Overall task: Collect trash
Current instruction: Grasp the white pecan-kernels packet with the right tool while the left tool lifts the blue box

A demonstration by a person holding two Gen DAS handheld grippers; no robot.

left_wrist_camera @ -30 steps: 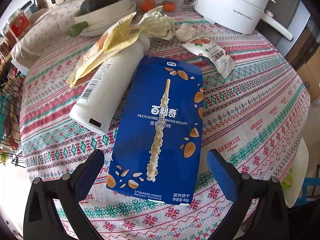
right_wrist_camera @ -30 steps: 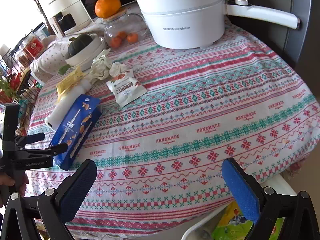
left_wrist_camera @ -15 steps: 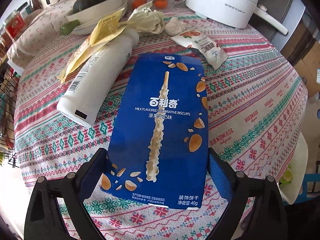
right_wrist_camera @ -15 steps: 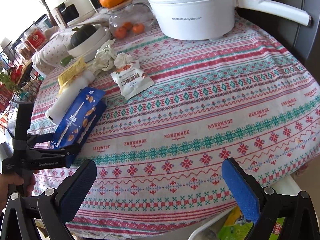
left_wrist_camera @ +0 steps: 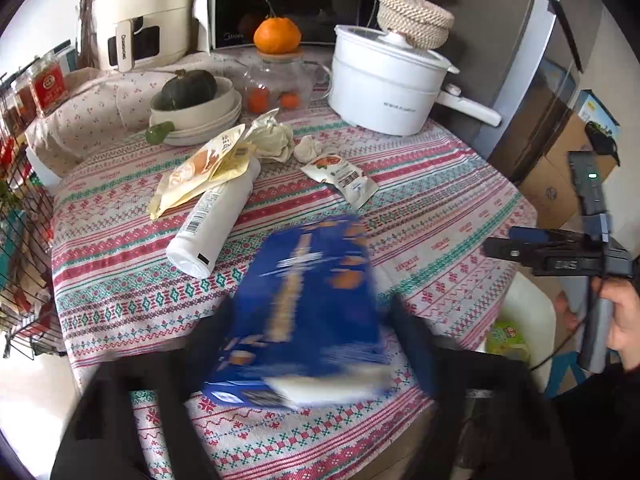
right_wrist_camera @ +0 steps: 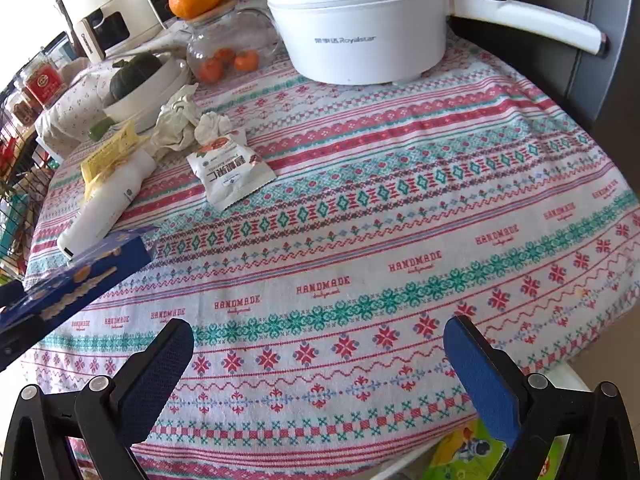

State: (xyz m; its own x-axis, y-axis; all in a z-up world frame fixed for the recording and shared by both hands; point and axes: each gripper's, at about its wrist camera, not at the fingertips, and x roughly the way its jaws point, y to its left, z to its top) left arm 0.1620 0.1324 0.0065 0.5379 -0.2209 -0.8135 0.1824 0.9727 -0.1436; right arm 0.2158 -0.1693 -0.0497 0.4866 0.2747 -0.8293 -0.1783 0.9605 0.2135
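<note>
Two grippers are ours: the left gripper (left_wrist_camera: 312,332) pinches the blue biscuit box (left_wrist_camera: 308,304) by its long sides, tilted up off the tablecloth (right_wrist_camera: 360,240), presumably for carrying to the white bin (left_wrist_camera: 532,320) beside the table. Our right gripper (right_wrist_camera: 320,364) hangs spread, holding nothing. Blur smears the box print, and the bin's contents are mostly hidden.

Two wrappers (right_wrist_camera: 230,172), one bottle (right_wrist_camera: 106,204), one box (left_wrist_camera: 308,304)
</note>
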